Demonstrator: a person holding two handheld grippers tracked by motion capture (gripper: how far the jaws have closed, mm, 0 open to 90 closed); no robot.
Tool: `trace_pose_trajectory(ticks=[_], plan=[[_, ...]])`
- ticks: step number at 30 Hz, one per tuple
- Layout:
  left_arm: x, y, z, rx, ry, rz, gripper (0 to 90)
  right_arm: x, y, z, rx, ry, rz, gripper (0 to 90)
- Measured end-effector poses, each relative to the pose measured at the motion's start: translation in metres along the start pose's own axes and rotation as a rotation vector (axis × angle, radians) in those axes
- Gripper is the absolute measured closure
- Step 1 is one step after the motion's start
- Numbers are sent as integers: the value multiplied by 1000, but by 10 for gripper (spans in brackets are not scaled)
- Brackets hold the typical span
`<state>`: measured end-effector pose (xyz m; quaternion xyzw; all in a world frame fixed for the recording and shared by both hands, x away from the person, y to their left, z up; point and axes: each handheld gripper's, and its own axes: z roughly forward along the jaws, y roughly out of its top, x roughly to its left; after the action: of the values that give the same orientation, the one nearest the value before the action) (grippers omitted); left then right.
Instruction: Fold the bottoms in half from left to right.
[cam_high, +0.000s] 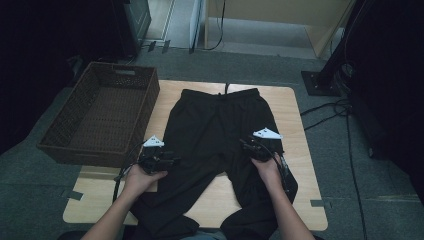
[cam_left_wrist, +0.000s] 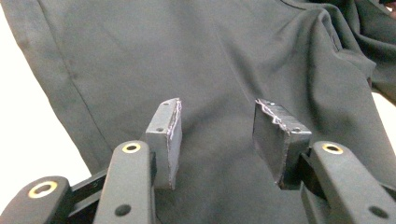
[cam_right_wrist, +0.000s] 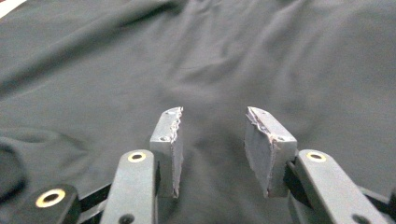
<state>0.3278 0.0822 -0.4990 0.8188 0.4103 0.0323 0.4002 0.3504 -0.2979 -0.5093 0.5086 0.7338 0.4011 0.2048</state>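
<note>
High view: the left gripper (cam_high: 167, 161) at lower left centre and the right gripper (cam_high: 248, 145) at centre right both hover over the trousers (cam_high: 215, 125), jaws spread, nothing pinched. The trousers lie flat mid-frame on the table (cam_high: 295, 150), legs trailing to the bottom edge; a basket (cam_high: 100, 115) stands at upper left. Best to pinch each leg's outer seam evenly, then fold.

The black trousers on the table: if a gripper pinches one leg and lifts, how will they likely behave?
The black trousers would probably droop and trail, since the cloth lies in soft folds. They look light and thin. The legs already hang over the table edge, so a pull may drag them off.
</note>
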Motion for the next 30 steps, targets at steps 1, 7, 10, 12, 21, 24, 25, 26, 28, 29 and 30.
trace_pose_trajectory(ticks=[1, 7, 10, 12, 21, 24, 25, 26, 28, 29, 30], plan=[[-1, -1, 0, 1, 2, 1, 508, 2, 5, 2, 37, 17, -2, 556], [-5, -8, -5, 11, 11, -1, 476, 14, 20, 16, 63, 65, -4, 502], [-5, -10, -10, -1, 13, -3, 470, 19, 25, 26, 82, 90, -10, 496], [-3, -12, -13, -3, 19, -10, 468, 22, 30, 32, 87, 94, -16, 484], [0, -23, -23, -4, 46, -31, 463, 43, 57, 69, 112, 142, -49, 440], [2, -28, -25, 2, 58, -46, 463, 52, 64, 83, 119, 159, -50, 415], [3, -30, -26, -1, 56, -53, 463, 55, 66, 87, 115, 161, -54, 410], [2, -32, -26, -1, 56, -57, 463, 58, 68, 91, 114, 166, -56, 405], [1, -33, -26, 6, 63, -49, 463, 67, 73, 100, 120, 168, -70, 401], [0, -35, -26, 4, 66, -47, 462, 69, 74, 103, 119, 170, -77, 398], [0, -36, -27, 6, 67, -48, 462, 72, 76, 107, 118, 172, -75, 396]])
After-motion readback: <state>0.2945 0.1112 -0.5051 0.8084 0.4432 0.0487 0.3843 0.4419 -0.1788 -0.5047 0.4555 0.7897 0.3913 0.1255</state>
